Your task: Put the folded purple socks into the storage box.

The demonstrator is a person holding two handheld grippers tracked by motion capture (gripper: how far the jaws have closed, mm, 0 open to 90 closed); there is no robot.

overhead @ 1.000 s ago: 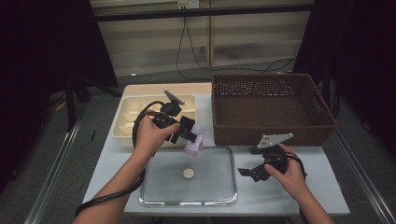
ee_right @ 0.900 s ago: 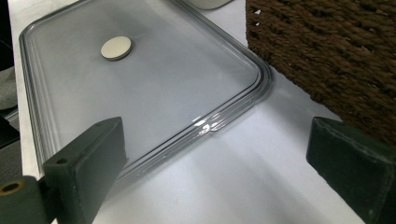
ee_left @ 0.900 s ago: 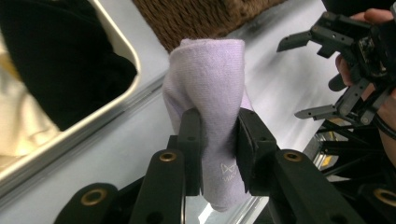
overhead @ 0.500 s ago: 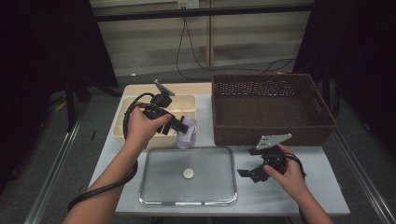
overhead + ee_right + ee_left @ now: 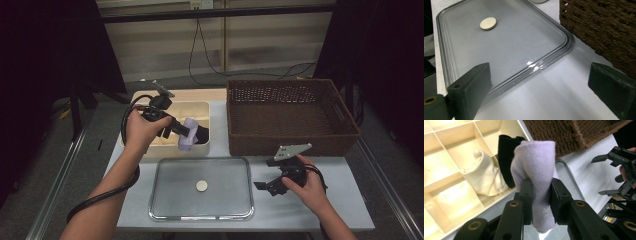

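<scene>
My left gripper is shut on a rolled lilac sock, held in the air over the front right corner of the cream divided box. In that box lie a cream sock and a black sock, each in its own compartment. My right gripper stands open and holds nothing, low over the white table just right of the clear tray. A small round cream disc lies in the tray.
A large brown wicker basket stands at the back right, close to my right gripper. The white table ends just in front of the tray. Cables trail from both grippers; metal rails run along both sides.
My left hand has carried the lilac sock away from above the tray's back edge, left and farther back to the cream box. My right gripper has stayed where it was.
</scene>
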